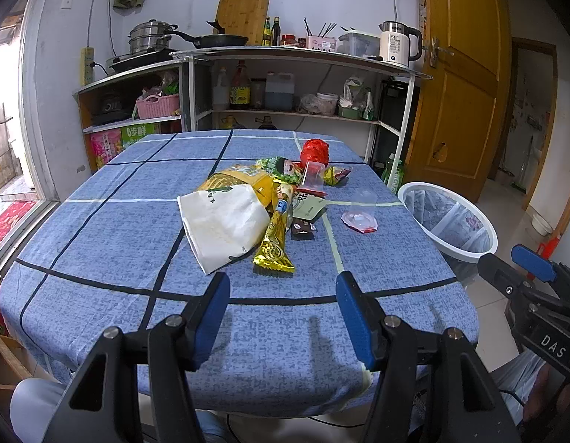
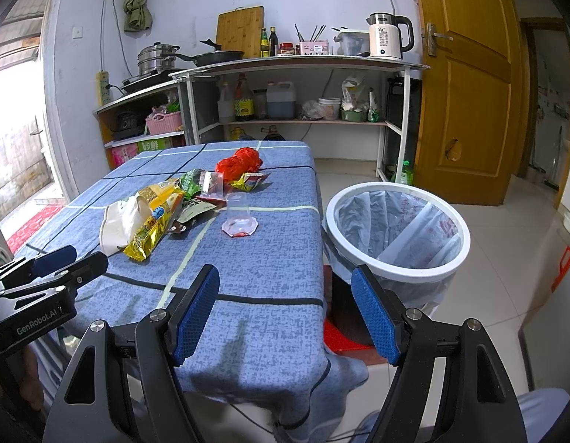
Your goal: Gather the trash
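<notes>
**A:** What's ahead of your fingers?

**B:** A heap of trash on the table [image 1: 100, 243], well ahead of my left gripper [image 1: 283, 313]. Closest is a gold wrapper [image 1: 274, 251], straight ahead. Just left of it lies a white bag [image 1: 226, 221], with a yellow bag [image 1: 244, 184] touching it behind. A small dark wrapper [image 1: 302, 229] sits just right of the gold one. Farther right, apart from the heap, is a clear cup [image 1: 360, 214] standing upside down on its reddish lid. At the far end are a red crumpled bag [image 1: 314, 151] and more wrappers.

**A:** Are your fingers holding anything?

**B:** No. Both grippers are spread wide with nothing between them. My right gripper [image 2: 285, 313] hangs over the table's near corner, and the bin [image 2: 395, 188] is just beyond its right finger, off the table.

**A:** How will the trash handle?

**B:** I judge it all light. The wrappers look thin, slick and crinkly, so they may slide. I'd pinch the gold one across its crimped near end. The white bag looks soft; I'd take a raised fold. The cup looks thin and may buckle, so I'd grip its wall gently.
</notes>
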### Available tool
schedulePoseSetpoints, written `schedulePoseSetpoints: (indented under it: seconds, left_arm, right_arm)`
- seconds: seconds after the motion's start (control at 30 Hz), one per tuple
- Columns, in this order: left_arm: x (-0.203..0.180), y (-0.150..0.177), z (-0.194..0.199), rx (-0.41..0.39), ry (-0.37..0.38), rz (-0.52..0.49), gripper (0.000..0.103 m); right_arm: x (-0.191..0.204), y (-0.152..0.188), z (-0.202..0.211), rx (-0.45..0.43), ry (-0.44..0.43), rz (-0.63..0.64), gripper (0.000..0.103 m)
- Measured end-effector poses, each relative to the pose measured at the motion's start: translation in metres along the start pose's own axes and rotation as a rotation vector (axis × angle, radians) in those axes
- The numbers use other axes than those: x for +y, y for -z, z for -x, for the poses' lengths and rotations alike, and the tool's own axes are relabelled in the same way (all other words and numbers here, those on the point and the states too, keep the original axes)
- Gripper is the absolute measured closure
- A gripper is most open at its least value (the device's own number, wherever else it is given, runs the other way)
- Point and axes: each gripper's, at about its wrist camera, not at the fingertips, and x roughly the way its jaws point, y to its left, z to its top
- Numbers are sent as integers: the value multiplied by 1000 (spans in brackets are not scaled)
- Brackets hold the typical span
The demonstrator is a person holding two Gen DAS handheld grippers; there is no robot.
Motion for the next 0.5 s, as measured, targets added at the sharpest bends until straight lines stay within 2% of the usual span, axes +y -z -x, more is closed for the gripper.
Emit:
schedulePoseSetpoints:
  seconds: [0.5]
  left_arm:
    - [8, -1, -6, 13, 11, 20, 41]
  right_arm:
    - [6, -1, -10, 20, -16, 8, 29]
